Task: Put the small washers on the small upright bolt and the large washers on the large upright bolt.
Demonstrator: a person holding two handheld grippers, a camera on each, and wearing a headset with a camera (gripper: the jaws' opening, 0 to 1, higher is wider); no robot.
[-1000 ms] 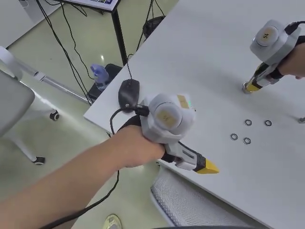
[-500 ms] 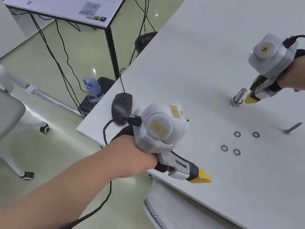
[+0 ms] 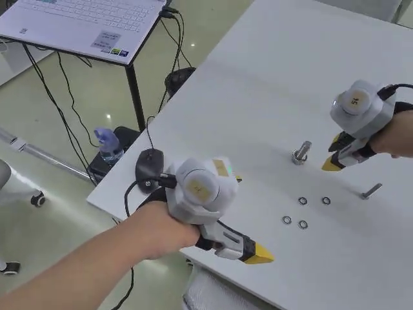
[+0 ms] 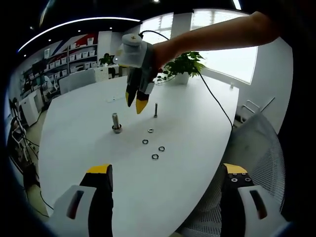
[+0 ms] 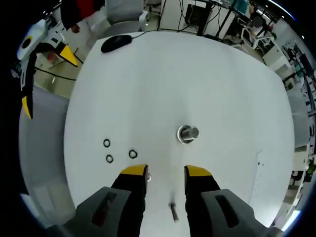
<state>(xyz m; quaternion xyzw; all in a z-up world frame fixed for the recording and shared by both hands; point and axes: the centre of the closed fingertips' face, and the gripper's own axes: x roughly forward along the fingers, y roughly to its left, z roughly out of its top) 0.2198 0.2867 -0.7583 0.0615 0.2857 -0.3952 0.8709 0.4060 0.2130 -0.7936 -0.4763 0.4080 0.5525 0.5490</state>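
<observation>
Your left tongs (image 4: pixel 167 170) are hanging spread wide, your right tongs (image 5: pixel 166 171) hovering parted, empty, near the large bolt (image 5: pixel 188 133).

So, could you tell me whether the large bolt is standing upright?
Upright: the large bolt stands on its head on the table, shaft pointing up.

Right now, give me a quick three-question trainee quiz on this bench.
1. How many small silver ring washers lie loose on the white table?
2. True or false: the yellow-tipped right gripper is clamped on the large silver upright bolt.
3. Which is nearer the thin small upright bolt? A) the yellow-tipped left gripper B) the right gripper
Key: 1) four; 2) false, it is open beside it; 3) B.
</observation>
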